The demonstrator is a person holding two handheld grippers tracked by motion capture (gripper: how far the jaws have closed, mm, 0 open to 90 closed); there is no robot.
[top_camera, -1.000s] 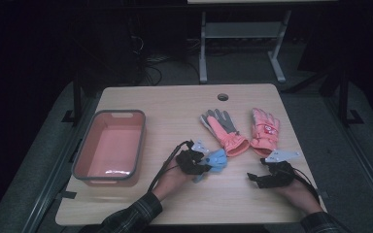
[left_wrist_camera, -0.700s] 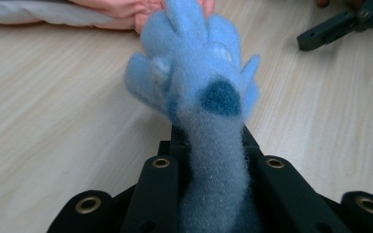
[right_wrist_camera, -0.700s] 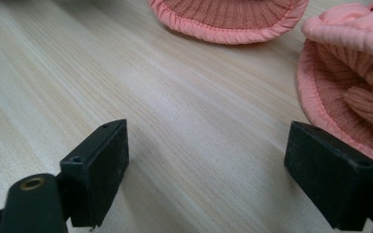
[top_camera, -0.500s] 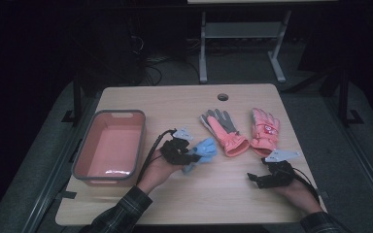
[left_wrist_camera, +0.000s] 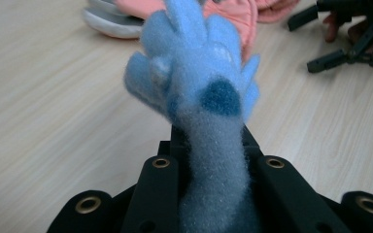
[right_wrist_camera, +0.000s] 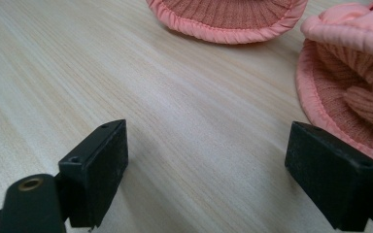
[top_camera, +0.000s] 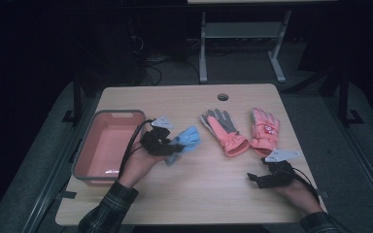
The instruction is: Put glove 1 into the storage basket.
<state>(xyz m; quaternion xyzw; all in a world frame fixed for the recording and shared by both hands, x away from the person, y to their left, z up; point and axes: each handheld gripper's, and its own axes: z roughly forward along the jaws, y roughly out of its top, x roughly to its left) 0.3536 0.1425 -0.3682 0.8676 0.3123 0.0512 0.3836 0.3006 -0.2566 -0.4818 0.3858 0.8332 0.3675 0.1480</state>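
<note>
gripping a blue glove [top_camera: 188, 138], left tongs [top_camera: 174, 146] — right tongs [top_camera: 253, 178] wide; pink bin [top_camera: 85, 163] bare.

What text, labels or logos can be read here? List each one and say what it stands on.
No text reads clearly in these pictures.
Right pink glove: a small white and red patch on its back, too blurred in the high view to read.
Blue glove, clamped in the left gripper: darker blue spots, no lettering.
Pink tub: no label visible.

The blue glove's [left_wrist_camera: 194, 92] cuff is hidden between the left gripper's [left_wrist_camera: 209, 165] jaws.
</note>
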